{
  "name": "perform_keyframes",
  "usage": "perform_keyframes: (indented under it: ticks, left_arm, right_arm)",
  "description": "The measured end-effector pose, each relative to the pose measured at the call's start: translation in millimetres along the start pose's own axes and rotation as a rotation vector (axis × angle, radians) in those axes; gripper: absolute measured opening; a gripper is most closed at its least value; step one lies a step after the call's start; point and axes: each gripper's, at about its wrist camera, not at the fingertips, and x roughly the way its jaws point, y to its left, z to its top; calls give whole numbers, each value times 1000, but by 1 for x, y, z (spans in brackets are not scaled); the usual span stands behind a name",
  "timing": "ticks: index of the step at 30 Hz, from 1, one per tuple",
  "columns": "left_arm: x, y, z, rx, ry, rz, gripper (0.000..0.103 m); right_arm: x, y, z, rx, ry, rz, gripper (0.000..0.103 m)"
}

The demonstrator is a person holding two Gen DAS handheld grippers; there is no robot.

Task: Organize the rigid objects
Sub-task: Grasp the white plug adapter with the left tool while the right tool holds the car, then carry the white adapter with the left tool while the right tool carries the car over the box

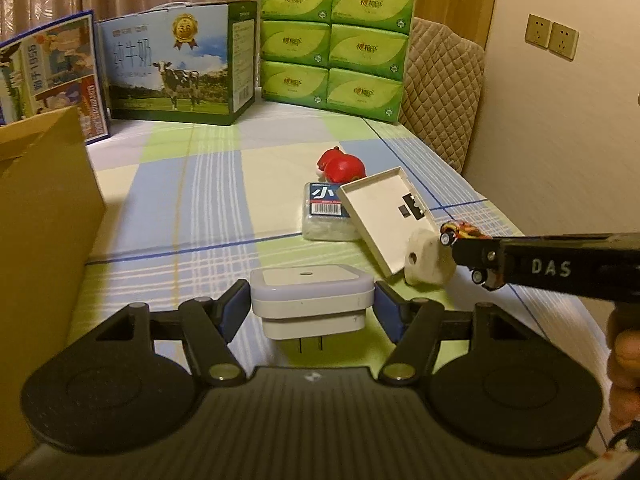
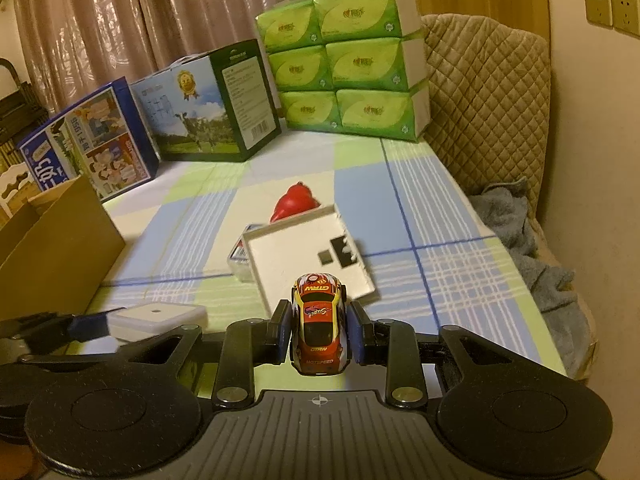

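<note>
My left gripper (image 1: 312,306) is shut on a white square plug-in night light (image 1: 312,294), held above the checked bedsheet; the light also shows in the right wrist view (image 2: 158,318). My right gripper (image 2: 320,334) is shut on a red and yellow toy car (image 2: 320,324), also seen in the left wrist view (image 1: 460,234). Ahead on the sheet lie a white shallow box lid (image 2: 304,258), tilted, a clear packet with a barcode (image 1: 326,212), a red toy (image 1: 344,166) and a white lumpy block (image 1: 426,262).
A brown cardboard box (image 1: 44,216) stands at the left. Milk cartons (image 1: 176,68), a blue box (image 2: 92,144) and stacked green tissue packs (image 1: 336,40) line the back. A quilted cushion (image 2: 488,108) and grey cloth (image 2: 536,256) are at the right edge.
</note>
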Motion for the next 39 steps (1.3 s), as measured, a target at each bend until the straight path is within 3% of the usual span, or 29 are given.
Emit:
perform_keyframes:
  ticks: [17,29,39]
  left_arm:
    - [-114,4,-3,28,-25,5,62]
    - [-188,19,-8,-19,-57,30,62]
    - [-232,54,-11,-61,-94,96,62]
  right_arm:
    - [-83,42,-33,69,9,15,26]
    - [-141,96,-33,15,-32,65,26]
    - [-157,143,-25,-55,-46,134,26]
